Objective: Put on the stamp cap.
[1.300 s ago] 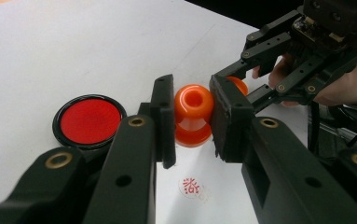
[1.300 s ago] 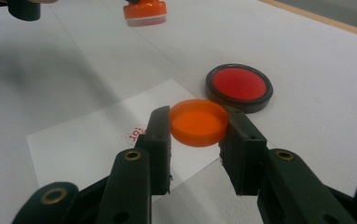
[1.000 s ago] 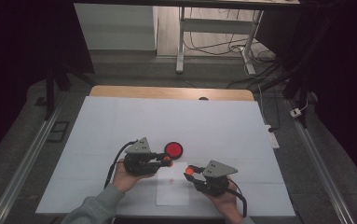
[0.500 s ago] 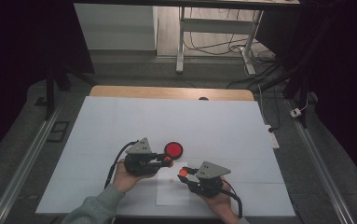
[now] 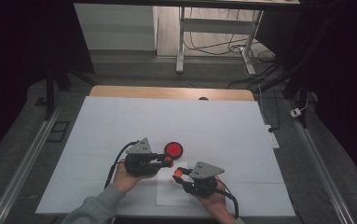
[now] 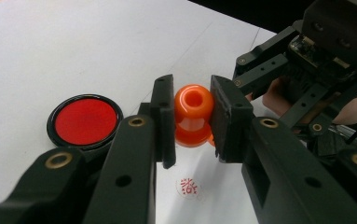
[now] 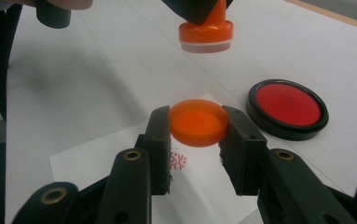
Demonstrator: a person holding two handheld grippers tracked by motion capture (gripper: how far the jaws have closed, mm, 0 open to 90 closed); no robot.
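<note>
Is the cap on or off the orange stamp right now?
Off. The left gripper holds the orange stamp above the table, and the right gripper holds the separate orange cap below it.

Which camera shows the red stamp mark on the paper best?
The right gripper view: the mark lies close between the fingers. The left gripper view shows it too, smaller. In the high view it is a faint speck.

stamp (image 7: 206, 28) top hidden by fingers | mark (image 7: 178, 161) part. hidden
</note>
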